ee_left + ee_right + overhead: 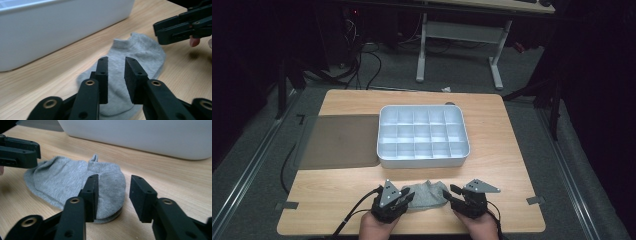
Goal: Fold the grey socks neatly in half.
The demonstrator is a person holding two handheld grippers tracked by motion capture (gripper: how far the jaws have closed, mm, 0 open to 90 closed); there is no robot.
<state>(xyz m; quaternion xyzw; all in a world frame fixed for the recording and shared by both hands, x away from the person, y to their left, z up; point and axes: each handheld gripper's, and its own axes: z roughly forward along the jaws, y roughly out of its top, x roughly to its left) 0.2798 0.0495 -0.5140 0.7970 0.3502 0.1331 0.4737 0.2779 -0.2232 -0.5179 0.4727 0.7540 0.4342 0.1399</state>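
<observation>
A grey sock (pixel 428 195) lies flat on the table (pixel 337 192), lower centre of the high view, just below the white compartment tray (pixel 422 135). The left tool (pixel 404 198) sits at the sock's left edge, jaws narrowly parted, gripping nothing. The right tool (pixel 449 192) sits at its right edge, jaws moderately parted, likewise gripping nothing.

Left tongs (pixel 408 196) parted slightly, right tongs (pixel 451 192) parted wider, tips facing inward
</observation>
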